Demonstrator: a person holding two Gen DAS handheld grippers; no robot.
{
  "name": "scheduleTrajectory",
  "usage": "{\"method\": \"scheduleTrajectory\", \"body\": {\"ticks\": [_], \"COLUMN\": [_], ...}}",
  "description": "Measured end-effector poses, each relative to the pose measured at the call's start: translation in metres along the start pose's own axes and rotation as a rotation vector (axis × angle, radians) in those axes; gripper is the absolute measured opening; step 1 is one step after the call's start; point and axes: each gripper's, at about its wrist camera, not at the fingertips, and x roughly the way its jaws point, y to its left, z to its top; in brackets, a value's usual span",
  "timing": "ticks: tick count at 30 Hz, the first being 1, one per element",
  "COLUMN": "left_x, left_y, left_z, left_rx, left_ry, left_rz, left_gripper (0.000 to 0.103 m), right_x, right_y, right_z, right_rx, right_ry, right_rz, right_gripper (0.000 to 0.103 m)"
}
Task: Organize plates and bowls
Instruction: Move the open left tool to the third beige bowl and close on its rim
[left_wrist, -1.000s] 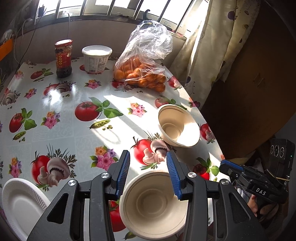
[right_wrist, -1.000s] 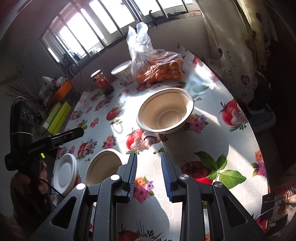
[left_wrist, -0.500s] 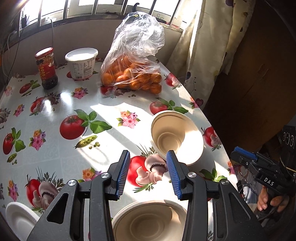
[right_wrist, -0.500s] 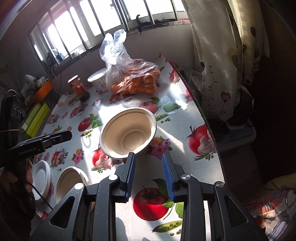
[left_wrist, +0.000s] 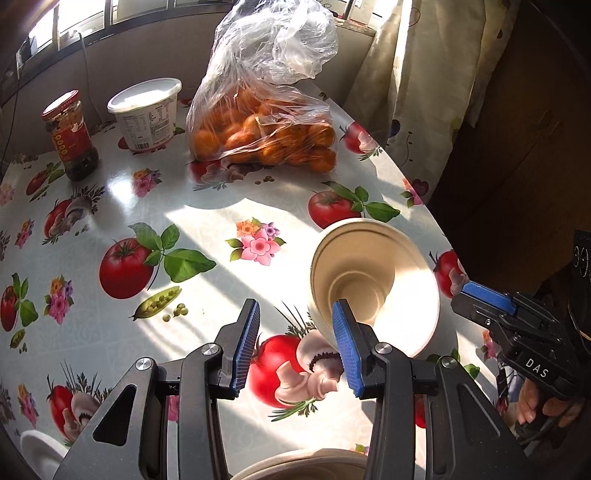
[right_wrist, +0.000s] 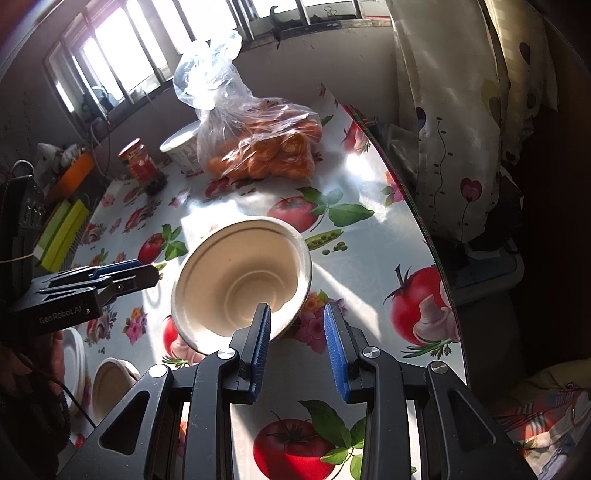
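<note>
Since a second ago both our tools have travelled up the worktop (left_wrist: 207, 218) toward the far beige bowl (left_wrist: 373, 284), which now fills more of each view, while the near bowl (left_wrist: 306, 466) has slipped to the bottom edge of the left wrist view.

The far bowl stands upright on the flowered cloth near the worktop's right edge, in a patch of sun. Our left tool (left_wrist: 293, 345) hangs just short of it, its right finger overlapping the bowl's near-left rim in the picture; its jaws stand apart with nothing between them but the printed tomato and mushroom. Our right tool (right_wrist: 297, 345) comes at the same bowl (right_wrist: 242, 286) from the other side, its left finger over the near rim, jaws parted and empty. Whether either finger touches the rim we cannot tell.

Farther left lie the near bowl (right_wrist: 110, 384) and a stack of white plates (right_wrist: 74, 363). Beyond, by the window, sit a bag of oranges (left_wrist: 262, 136), a white tub (left_wrist: 146, 114) and a red-lidded jar (left_wrist: 70, 136).
</note>
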Motion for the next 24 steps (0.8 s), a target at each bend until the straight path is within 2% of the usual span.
{"method": "scheduleTrajectory", "body": {"ticks": [14,16,18,24], "left_x": [0.023,0.024,0.026,0.026], "left_y": [0.0,-0.001,0.0,-0.001], "left_z": [0.004,0.004,0.004,0.005], "left_rx": [-0.016,-0.012,-0.016,-0.014], "left_ry": [0.056,0.059,0.067,0.065], "left_rz": [0.005,0.009,0.004,0.001], "left_gripper": [0.042,0.038,0.029,0.022], "right_x": [0.025,0.027,0.028,0.028], "right_y": [-0.003,-0.005,-0.005,0.0], "right_z": [0.001,0.001,0.001,0.002], "right_rx": [0.034,0.042,0.051,0.045], "right_ry": [0.044,0.046,0.048,0.051], "right_rz": [0.011,0.015,0.029,0.042], "right_gripper": [0.029,0.028,0.024,0.019]}}
